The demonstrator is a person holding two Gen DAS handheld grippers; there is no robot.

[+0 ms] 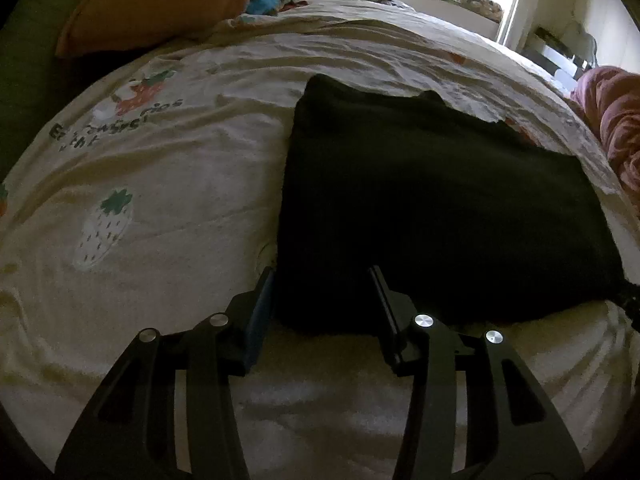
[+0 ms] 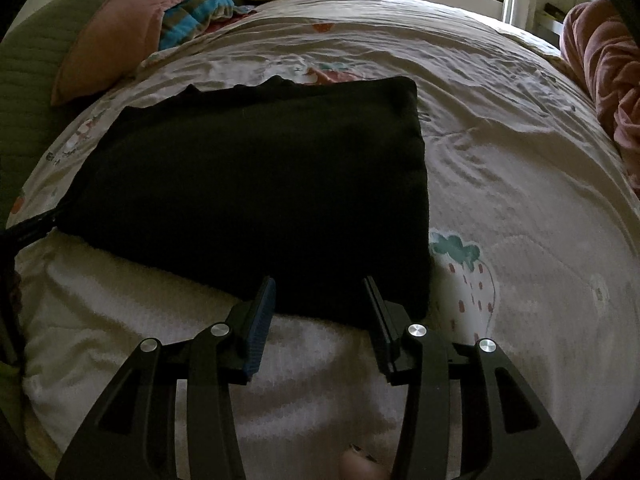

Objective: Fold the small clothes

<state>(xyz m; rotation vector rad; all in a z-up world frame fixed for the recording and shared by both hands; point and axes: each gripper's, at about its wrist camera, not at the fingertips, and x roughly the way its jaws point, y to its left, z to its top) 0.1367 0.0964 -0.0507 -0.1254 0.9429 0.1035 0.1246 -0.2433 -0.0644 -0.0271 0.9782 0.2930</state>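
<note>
Bedspread (image 1: 168, 184) holds one black garment (image 1: 432, 208).

The folded garment (image 2: 248, 184) lies flat on the bed cover (image 2: 500, 168). A pillow (image 2: 116, 44) sits behind it to the left. Both grippers (image 1: 324, 280) (image 2: 320, 284) stand at its near edge

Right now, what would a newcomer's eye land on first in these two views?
The black garment, lying flat mid-bed on the strawberry-print sheet. Next, the two open hand-held grippers at its near edge: the left hand-held gripper at one corner, the right hand-held gripper at the other. A pink pillow sits at the far left.
</note>
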